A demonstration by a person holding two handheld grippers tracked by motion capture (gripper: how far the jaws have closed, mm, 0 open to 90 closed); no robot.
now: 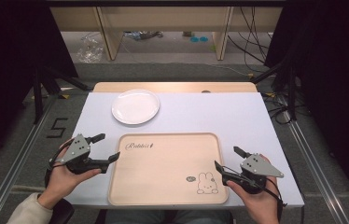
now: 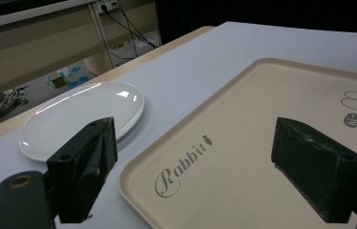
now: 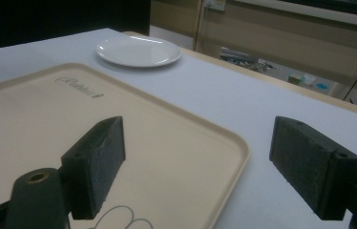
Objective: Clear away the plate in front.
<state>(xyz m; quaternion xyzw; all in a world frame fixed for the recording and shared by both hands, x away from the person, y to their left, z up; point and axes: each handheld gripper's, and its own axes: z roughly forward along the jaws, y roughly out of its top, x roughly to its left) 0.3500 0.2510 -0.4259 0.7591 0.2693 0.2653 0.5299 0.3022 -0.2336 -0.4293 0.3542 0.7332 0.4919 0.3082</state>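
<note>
The tray (image 2: 243,143) reads "Rabbit"; the floor (image 1: 70,116) bears "5".

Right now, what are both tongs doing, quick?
Left tongs: open, holding nothing, beside the tray.
Right tongs: open, holding nothing, at the tray's right edge.

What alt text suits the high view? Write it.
A beige tray lies empty on a white table, with open left tongs and right tongs at its sides. A white plate sits beyond it.

Wide-apart fingers (image 2: 88,162) frame a beige tray (image 2: 243,143), white plate (image 2: 71,114) beside it.
</note>
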